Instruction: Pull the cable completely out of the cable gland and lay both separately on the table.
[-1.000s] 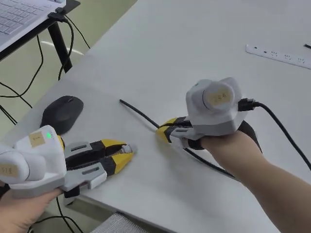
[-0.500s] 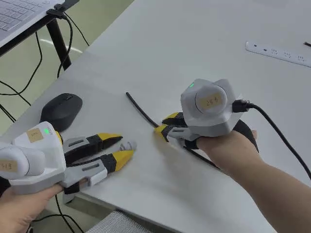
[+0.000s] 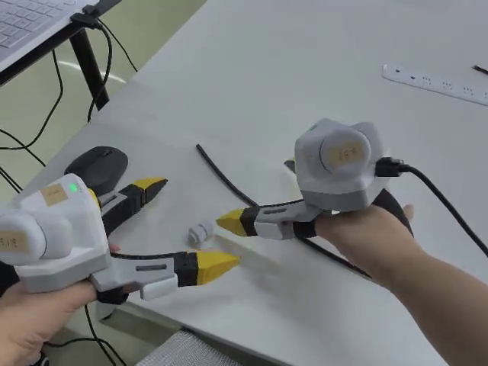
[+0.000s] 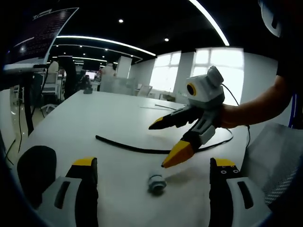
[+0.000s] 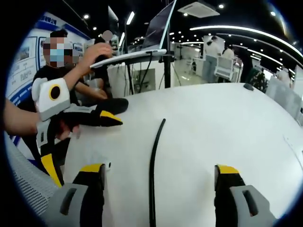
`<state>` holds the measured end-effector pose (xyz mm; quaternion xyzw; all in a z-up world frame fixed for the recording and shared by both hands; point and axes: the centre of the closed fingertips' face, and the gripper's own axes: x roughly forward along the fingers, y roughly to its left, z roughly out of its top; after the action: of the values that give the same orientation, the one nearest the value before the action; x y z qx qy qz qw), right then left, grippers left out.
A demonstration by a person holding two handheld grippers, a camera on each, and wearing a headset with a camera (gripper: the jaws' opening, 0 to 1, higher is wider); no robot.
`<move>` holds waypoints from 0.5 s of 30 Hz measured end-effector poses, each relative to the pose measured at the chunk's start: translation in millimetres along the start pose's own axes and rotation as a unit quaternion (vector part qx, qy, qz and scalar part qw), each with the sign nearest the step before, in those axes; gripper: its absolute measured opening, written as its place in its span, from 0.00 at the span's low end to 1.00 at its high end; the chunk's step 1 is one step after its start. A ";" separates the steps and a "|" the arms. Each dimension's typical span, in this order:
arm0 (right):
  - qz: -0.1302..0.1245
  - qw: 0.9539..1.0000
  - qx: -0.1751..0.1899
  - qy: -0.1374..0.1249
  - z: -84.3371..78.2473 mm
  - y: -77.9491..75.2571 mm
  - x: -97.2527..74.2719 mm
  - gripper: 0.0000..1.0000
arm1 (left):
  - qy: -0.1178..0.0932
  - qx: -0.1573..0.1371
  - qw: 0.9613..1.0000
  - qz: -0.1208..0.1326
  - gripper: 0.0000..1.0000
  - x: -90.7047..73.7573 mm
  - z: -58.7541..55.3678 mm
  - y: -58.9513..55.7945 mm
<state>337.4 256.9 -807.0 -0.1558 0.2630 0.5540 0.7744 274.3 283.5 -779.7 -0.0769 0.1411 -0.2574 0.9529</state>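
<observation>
Wide apart and gripping nothing, the yellow-tipped fingers [image 3: 213, 264] of the left gripper [image 3: 183, 223] stand on either side of the small pale cable gland [image 3: 200, 231]. The cable gland lies on the white surface [image 3: 305, 69] in the gap between them and touches neither.

The fingers [image 3: 232, 222] of the right gripper [image 5: 160, 170] are likewise spread open and hold nothing. One tip hangs near the cable gland, above the surface.

The black cable [image 3: 221, 174] lies on the surface, separate from the cable gland. In the right gripper view it runs up the middle between that gripper's open fingers. From the head view it passes beneath the right gripper, with one free end out toward the middle of the surface.

A hand [image 3: 366, 229] grasps the right gripper from behind, and a dark lead [image 3: 442, 206] trails from the gripper's body back along the forearm. Another hand [image 3: 38, 320] holds the left gripper at the near edge.

A black mouse [image 3: 97, 166] sits just beyond the left gripper, near the surface's edge. A white power strip [image 3: 435, 82] lies well apart at the far side. A laptop [image 3: 30, 27] rests on a stand off the surface's corner.
</observation>
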 end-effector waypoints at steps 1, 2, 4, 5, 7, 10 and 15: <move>0.006 1.000 -0.005 0.015 -5.1 -1.5 -5.1 0.97 | 0.005 0.010 1.000 0.000 1.00 0.0 1.2 -0.6; -0.003 1.000 -0.004 0.027 -9.6 -5.5 -6.8 0.98 | 0.001 0.016 1.000 -0.009 1.00 1.6 5.4 -3.5; -0.010 0.999 -0.013 0.032 -12.5 -9.7 -15.5 0.99 | 0.001 0.009 1.000 -0.024 1.00 3.7 12.2 -7.7; -0.014 0.999 -0.010 0.034 -13.5 -12.9 -21.1 0.99 | 0.000 0.016 1.000 -0.023 1.00 4.7 15.3 -7.1; -0.021 0.999 -0.011 0.033 -14.2 -17.6 -30.0 0.99 | -0.002 0.019 0.999 -0.027 1.00 6.1 19.1 -6.5; -0.040 0.998 -0.026 0.048 -22.6 -33.0 -50.3 0.99 | -0.002 0.046 0.998 -0.040 1.00 9.6 25.7 -11.0; -0.076 0.993 -0.043 0.076 -40.6 -59.7 -94.3 0.99 | 0.011 0.056 0.996 -0.068 1.00 21.3 32.5 -20.5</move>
<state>360.6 141.9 -788.3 -0.2507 0.2842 0.4906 0.7847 292.4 257.5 -749.2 -0.0297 0.1315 -0.3296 0.9344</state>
